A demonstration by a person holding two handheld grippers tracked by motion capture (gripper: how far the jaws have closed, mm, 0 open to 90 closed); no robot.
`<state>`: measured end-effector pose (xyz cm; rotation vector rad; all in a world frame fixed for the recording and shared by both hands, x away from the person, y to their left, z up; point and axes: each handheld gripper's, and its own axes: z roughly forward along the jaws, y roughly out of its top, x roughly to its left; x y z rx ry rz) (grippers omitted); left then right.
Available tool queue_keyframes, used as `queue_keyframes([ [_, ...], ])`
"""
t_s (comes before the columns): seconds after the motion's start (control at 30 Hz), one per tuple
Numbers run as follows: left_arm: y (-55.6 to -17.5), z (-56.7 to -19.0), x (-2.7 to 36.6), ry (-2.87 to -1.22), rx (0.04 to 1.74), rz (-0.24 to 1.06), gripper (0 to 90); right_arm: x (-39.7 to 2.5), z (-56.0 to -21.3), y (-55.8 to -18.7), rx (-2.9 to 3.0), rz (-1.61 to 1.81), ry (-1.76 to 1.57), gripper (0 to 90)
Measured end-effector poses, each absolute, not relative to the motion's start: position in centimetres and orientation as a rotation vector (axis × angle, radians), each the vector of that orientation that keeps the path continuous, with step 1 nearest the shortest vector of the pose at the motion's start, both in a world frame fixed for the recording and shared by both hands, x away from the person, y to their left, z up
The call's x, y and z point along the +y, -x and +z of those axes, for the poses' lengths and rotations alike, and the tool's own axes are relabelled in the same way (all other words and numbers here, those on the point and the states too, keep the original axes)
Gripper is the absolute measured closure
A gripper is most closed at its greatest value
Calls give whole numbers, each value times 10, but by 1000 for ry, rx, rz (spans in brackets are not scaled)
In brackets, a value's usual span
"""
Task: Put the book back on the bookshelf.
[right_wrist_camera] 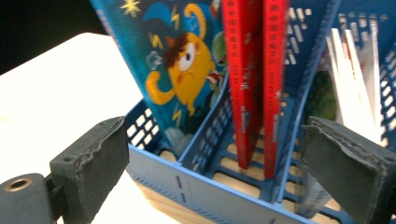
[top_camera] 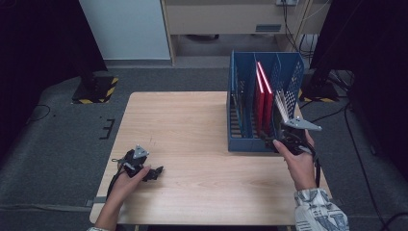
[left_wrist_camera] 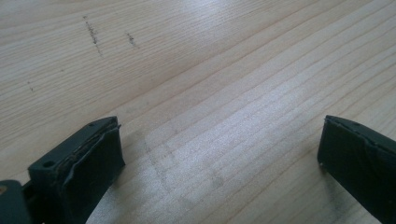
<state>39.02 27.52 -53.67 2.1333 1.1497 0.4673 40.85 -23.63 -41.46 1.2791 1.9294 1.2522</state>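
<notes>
The right gripper [top_camera: 285, 143] has its jaws spread wide and holds nothing; in its own view the two padded jaws stand on either side of the front wall of the blue file rack [right_wrist_camera: 196, 186], just short of it, without a clear touch. Straight ahead between the jaws stand two red books [right_wrist_camera: 254, 70], upright and side by side in the middle compartment. To the left of them, in the next compartment, leans a picture book [right_wrist_camera: 182, 65] with a blue cover showing a yellow one-eyed cartoon figure, stars and lightning bolts (no title or other writing can be read on it). Past the right jaw, in the compartment on that side, stands a sheaf of white-edged booklets [right_wrist_camera: 355, 70], tilted.

The left gripper [top_camera: 144, 169] is also wide open and empty. In its own view the jaws hover low over the bare wooden table [left_wrist_camera: 210, 93], with a few faint dark pen marks [left_wrist_camera: 93, 35] on the wood ahead and to the left.

From above, the right hand [top_camera: 300, 166] reaches forward with the wrist nearly straight, its patterned sleeve [top_camera: 317, 211] showing. The left hand [top_camera: 126, 180] rests near the table's front left corner, well apart from the rack, its gripper pointing rightward.
</notes>
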Motion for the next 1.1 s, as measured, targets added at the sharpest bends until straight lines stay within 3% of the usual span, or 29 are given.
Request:
queue_keyframes([
  [1.1, -390, -537, 275, -2133, 1148, 467, 0, -178, -423, -380, 2124, 1281, -1177, 76],
])
